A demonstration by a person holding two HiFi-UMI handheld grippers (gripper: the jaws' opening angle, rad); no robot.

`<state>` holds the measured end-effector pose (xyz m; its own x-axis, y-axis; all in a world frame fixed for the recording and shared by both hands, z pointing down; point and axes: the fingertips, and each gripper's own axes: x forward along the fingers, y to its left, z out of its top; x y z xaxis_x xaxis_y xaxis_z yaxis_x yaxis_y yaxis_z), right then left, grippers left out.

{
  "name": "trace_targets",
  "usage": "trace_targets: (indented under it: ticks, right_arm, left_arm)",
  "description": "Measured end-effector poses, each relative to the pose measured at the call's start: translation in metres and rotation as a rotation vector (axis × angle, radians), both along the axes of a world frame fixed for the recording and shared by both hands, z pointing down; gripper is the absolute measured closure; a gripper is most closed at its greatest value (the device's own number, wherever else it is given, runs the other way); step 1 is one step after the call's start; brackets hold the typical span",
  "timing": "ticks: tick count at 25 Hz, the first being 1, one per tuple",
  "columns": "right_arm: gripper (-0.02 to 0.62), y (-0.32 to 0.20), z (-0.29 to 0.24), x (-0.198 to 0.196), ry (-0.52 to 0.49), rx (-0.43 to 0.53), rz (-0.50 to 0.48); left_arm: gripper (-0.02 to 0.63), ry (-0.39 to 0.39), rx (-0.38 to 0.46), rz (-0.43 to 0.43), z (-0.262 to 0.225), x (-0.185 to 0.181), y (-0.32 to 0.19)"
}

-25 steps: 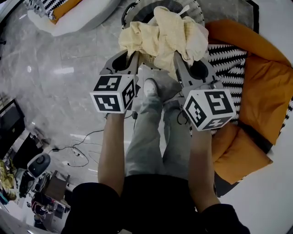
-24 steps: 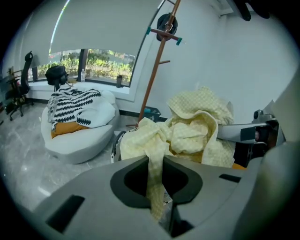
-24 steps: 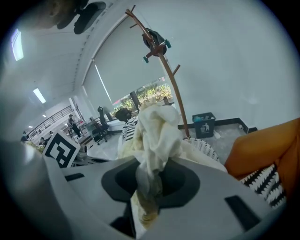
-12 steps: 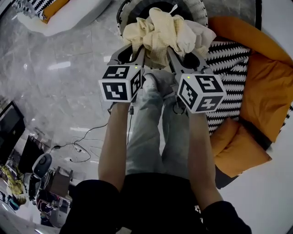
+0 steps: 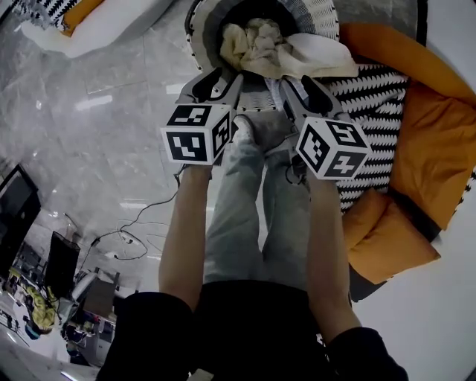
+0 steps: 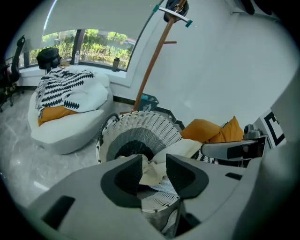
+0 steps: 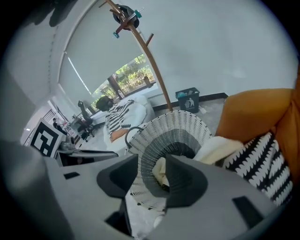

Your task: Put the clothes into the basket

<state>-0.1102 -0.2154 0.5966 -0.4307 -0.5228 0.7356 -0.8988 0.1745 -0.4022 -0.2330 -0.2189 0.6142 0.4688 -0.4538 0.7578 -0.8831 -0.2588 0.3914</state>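
Observation:
A round woven basket (image 5: pixel 320 15), white with a dark grey inside, stands on the floor at the top of the head view. Cream clothes (image 5: pixel 260 45) lie in it, and one pale fold hangs over its right rim. My left gripper (image 5: pixel 221 78) and right gripper (image 5: pixel 301 83) hover side by side just before the near rim. Both have just been opening, and no cloth is pinched in either. In the left gripper view the jaws (image 6: pixel 153 168) stand apart with the clothes (image 6: pixel 183 147) beyond them. The right gripper (image 7: pixel 152 176) frames the basket (image 7: pixel 176 129).
An orange and black-and-white beanbag (image 5: pixel 424 126) presses against the basket's right side. A white beanbag (image 5: pixel 111 22) lies at the far left. The person's shoes (image 5: pixel 253 134) stand just under the grippers, and cables (image 5: pixel 134 238) trail on the marble floor. A wooden coat stand (image 6: pixel 154 56) rises behind the basket.
Both grippers sank toward the basket with the cream bundle held between them, then opened. The clothes dropped into the basket, with one fold over the right rim.

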Motion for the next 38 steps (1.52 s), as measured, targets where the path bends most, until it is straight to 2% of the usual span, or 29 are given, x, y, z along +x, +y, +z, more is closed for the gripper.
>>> trace_targets:
  ticks: [3,6,9,14,24,30,34,38]
  right_arm:
    - [0.467,0.008,-0.004,0.012,0.017,0.006,0.037]
    - [0.547,0.014,-0.005,0.019,0.014,0.02,0.058]
    - [0.564,0.019,-0.011,0.024,-0.008,0.03,0.073]
    - [0.577,0.027,-0.031,0.03,-0.071,0.068,0.086]
    - [0.583,0.053,-0.095,0.062,-0.086,0.173,0.102]
    - [0.583,0.072,-0.152,0.104,-0.099,0.239,0.157]
    - [0.584,0.088,-0.2,0.133,-0.101,0.295,0.186]
    - [0.583,0.092,-0.261,0.163,-0.126,0.38,0.236]
  left_arm:
    - [0.47,0.024,0.018,0.007,-0.007,0.009,0.004]
    - [0.568,0.052,0.049,-0.003,-0.013,0.016,0.004]
    - [0.584,0.07,0.083,0.005,-0.024,0.025,0.005]
    - [0.597,0.128,0.159,0.022,-0.053,0.039,0.007]
    - [0.597,0.184,0.274,-0.033,-0.133,0.066,0.033]
    - [0.597,0.234,0.351,-0.053,-0.199,0.103,0.057]
    - [0.597,0.223,0.385,-0.059,-0.248,0.125,0.076]
    - [0.597,0.212,0.456,-0.049,-0.309,0.143,0.084]
